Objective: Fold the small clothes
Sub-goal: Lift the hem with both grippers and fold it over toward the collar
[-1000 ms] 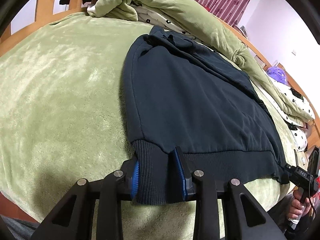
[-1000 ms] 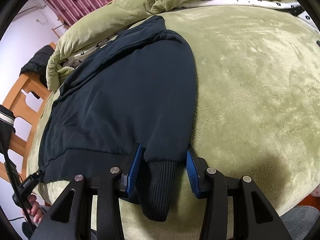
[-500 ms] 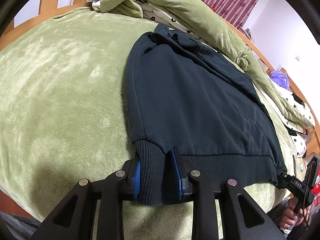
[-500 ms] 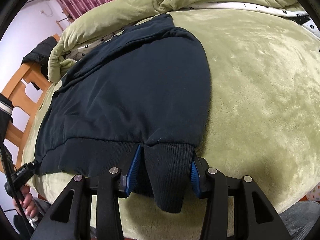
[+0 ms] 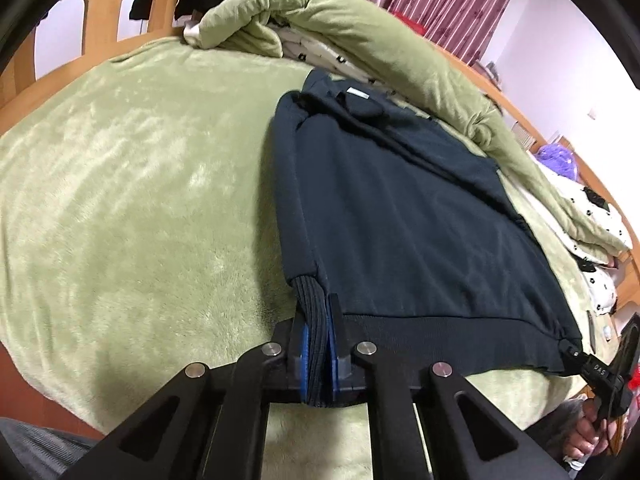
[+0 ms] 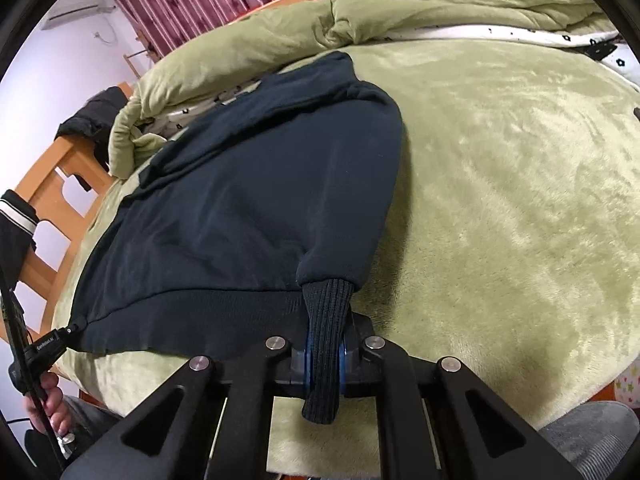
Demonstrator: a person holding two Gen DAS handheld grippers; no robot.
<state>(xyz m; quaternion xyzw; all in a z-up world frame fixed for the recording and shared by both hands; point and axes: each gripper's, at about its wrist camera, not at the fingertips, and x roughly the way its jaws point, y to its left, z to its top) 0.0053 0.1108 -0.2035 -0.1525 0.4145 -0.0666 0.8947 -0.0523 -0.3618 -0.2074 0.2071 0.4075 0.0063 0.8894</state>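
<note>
A dark sweater (image 5: 408,216) lies flat on the green bed (image 5: 132,184). The left gripper (image 5: 318,354) clamps one ribbed cuff (image 5: 314,320); the right gripper (image 6: 326,354) clamps the other cuff (image 6: 326,344).

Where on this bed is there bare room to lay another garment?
Bare green blanket lies open between the dark sweater and the wooden bed frame, and again on the sweater's other side. The far edge is crowded by the rolled quilt.

The right gripper (image 6: 325,354) pinches the ribbed cuff (image 6: 326,344) of a dark sweater (image 6: 248,208) that lies flat on a green bed (image 6: 500,184), beside a rumpled green quilt (image 6: 280,40).
</note>
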